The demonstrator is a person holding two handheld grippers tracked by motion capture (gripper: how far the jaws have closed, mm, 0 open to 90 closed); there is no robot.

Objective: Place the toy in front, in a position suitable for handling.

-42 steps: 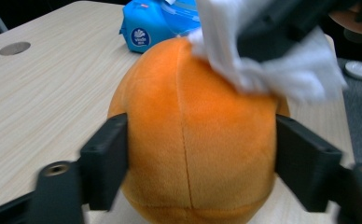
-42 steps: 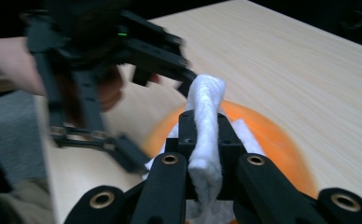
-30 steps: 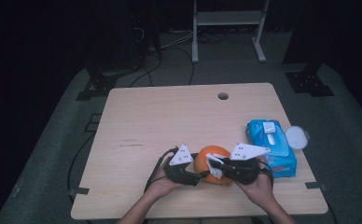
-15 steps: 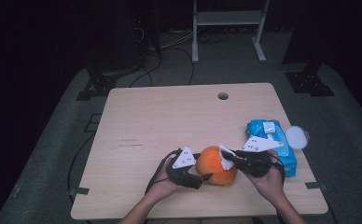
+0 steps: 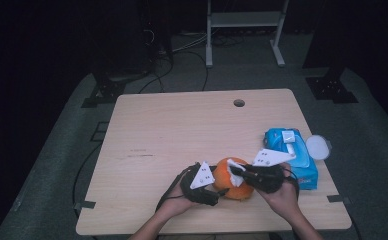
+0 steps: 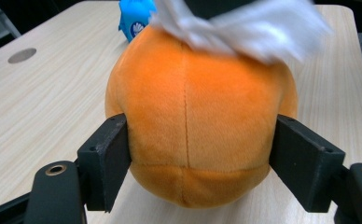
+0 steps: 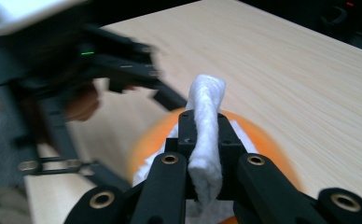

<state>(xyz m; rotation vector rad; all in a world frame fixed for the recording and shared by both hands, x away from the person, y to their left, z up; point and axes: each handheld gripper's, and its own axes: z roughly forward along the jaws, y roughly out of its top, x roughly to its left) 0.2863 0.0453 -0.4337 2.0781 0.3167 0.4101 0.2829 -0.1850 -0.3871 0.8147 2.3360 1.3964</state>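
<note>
Dark room w/ grey floor; pale wood bench in the middle. Near edge: two hands come in from the bottom, each w/ a gripper. Left gripper (image 5: pixel 209 192) has its jaws either side of the orange plush (image 5: pixel 229 186), pads against its flanks; jaws have just been opening a bit, plush between them w/ its base on the bench. Right gripper (image 5: pixel 239 172), jaws pressed together on a folded white wipe (image 7: pixel 206 140), sits over the plush top, wipe touching the orange fabric. Just right of the plush & right hand: blue wipes pack (image 5: pixel 291 155), flat on the bench. White round lid (image 5: pixel 318 147) beside the pack at the bench's right edge. Farther back: bare wood, a small round hole (image 5: pixel 239 103) near the far edge. Beyond: metal stand legs (image 5: pixel 242 35) & cables on the floor.
</note>
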